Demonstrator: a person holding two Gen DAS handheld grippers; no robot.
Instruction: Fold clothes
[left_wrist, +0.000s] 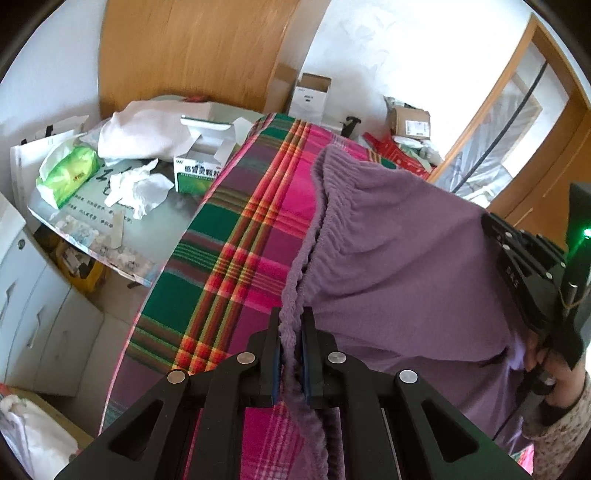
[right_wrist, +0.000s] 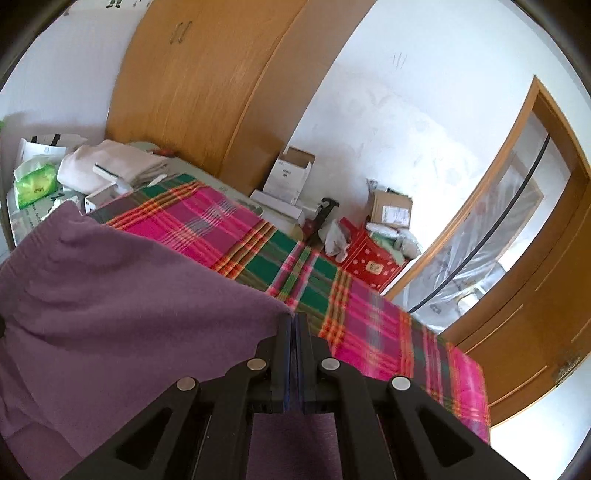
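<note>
Both tools (left_wrist: 290, 325) (right_wrist: 294, 325) clamp the purple garment (left_wrist: 388, 258)

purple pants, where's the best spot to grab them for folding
Grip the purple pants at the gathered elastic waistband, one corner each, coming from the near edge of the plaid sheet. The band is thick and bunched, so it likely won't slip. The left gripper is pinching that edge; the right gripper is clamped on the opposite corner.
</note>
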